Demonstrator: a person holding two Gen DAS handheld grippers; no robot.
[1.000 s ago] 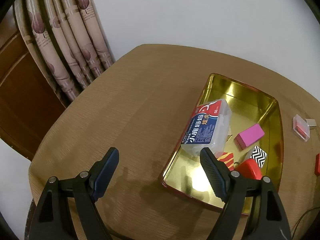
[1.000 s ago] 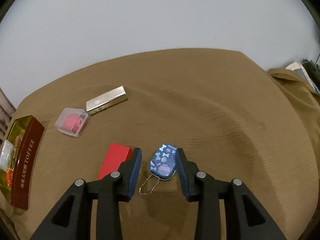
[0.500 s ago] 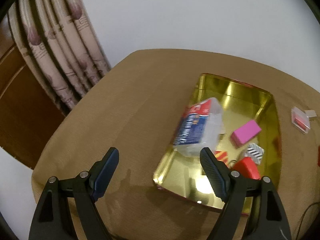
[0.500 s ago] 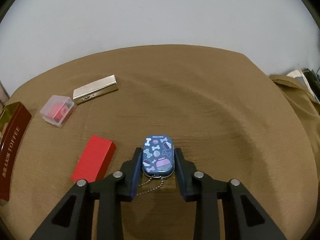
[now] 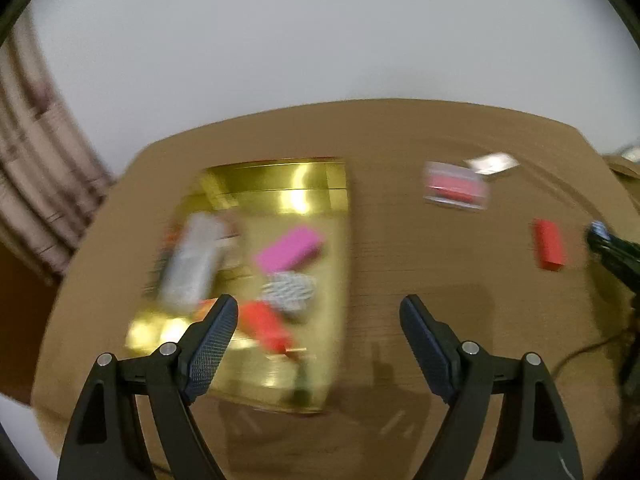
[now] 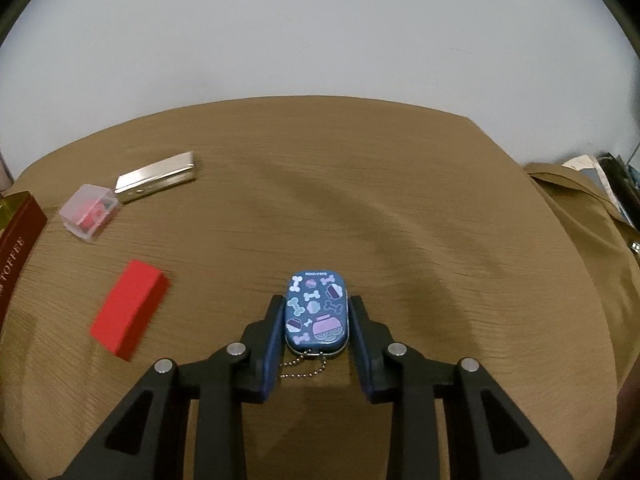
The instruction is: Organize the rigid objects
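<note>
Item: blue tin, clamped in my right tongs; I lift level toward the tray, left tongs apart, empty.

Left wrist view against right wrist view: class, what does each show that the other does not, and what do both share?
Only the left wrist view shows inside the gold tin: the pink block and other blurred pieces, plus open left tongs.

Only the right wrist view shows the right tongs shut on the blue patterned tin and its bead chain.

Both show the red block, clear case, silver bar and table.
</note>
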